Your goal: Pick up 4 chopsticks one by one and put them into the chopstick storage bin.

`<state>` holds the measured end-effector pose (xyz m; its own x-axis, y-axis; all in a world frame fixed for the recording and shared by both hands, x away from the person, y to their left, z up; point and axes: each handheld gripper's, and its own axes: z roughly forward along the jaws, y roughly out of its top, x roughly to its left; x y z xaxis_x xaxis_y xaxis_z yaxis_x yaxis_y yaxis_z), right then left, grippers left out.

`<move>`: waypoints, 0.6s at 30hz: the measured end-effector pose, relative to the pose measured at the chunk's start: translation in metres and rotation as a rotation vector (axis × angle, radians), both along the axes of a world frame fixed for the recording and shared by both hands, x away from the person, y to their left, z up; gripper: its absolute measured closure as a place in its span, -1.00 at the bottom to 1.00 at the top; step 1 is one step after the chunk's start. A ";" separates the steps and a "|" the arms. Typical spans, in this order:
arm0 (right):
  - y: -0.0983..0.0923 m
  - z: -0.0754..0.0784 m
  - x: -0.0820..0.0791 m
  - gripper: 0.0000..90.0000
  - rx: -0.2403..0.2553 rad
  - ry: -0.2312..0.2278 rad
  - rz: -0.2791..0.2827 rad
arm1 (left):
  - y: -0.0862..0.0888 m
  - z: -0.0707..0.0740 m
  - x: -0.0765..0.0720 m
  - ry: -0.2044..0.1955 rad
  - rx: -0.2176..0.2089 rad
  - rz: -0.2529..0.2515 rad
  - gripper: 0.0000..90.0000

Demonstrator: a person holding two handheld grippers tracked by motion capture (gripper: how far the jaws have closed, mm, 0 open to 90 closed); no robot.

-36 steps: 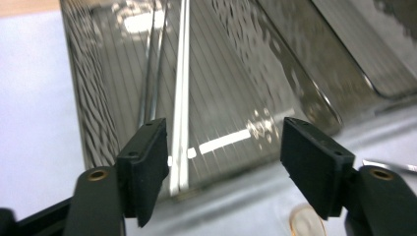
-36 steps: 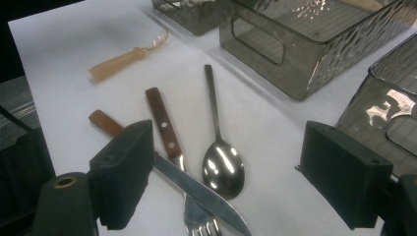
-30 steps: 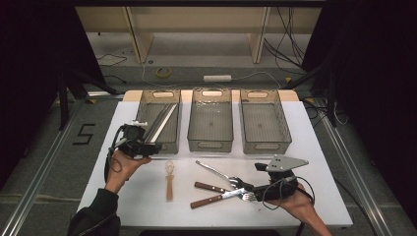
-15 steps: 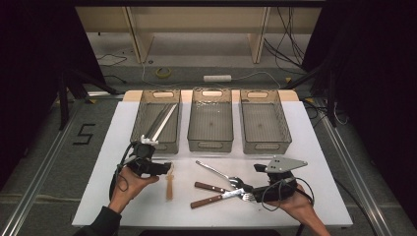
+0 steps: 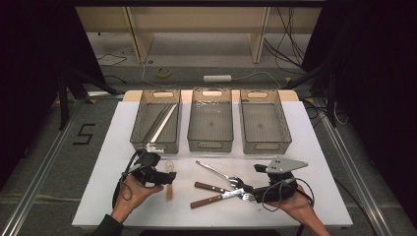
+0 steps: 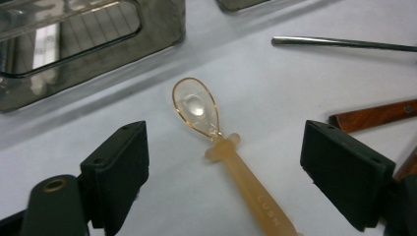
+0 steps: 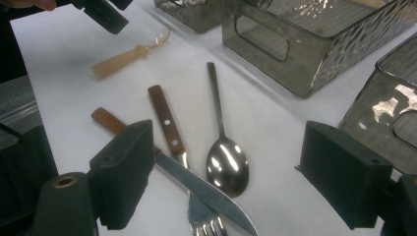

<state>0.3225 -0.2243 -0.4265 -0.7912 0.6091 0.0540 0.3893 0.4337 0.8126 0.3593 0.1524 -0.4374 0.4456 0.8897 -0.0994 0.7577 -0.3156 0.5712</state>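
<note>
A translucent amber plastic spoon (image 5: 169,181) lies on the white table, its bowl pointing to the bins. My left gripper (image 5: 166,177) hovers over it, and its jaws have just been opening. In the left gripper view the plastic spoon (image 6: 216,142) lies between the wide-apart pads of my left gripper (image 6: 223,162), touching neither. My right gripper (image 5: 247,192) is open at a small cutlery pile. There a metal spoon (image 7: 223,157), a wood-handled knife (image 7: 196,189) and a wood-handled fork (image 7: 167,128) lie crossed under my right gripper (image 7: 226,167).
Three grey see-through bins stand in a row at the back: the left bin (image 5: 139,123) holds long metal cutlery, while the middle bin (image 5: 210,142) and the right bin (image 5: 268,145) look bare. The white table top (image 5: 108,162) ends close behind the hands.
My left hand has come away from the left bin, moving nearer and to the right, down to the plastic spoon. The right hand has kept still.
</note>
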 end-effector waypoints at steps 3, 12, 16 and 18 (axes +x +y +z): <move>-0.001 -0.001 0.000 -0.52 -0.004 0.000 0.003 | -0.003 -0.001 -0.003 0.007 0.001 -0.008 -0.59; -0.002 -0.002 0.001 -0.51 -0.002 0.003 0.009 | -0.006 -0.006 -0.013 0.025 0.020 -0.015 -0.55; 0.000 -0.002 0.000 -0.52 -0.006 0.003 0.011 | -0.008 -0.008 -0.018 0.032 0.027 -0.013 -0.54; 0.001 -0.002 0.000 -0.52 -0.009 0.003 0.011 | -0.008 -0.010 -0.019 0.036 0.029 -0.012 -0.52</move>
<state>0.3225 -0.2232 -0.4287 -0.7975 0.6011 0.0513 0.3874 0.4451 0.8073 0.3400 0.1440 -0.4472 0.4531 0.8869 -0.0900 0.7734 -0.3409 0.5344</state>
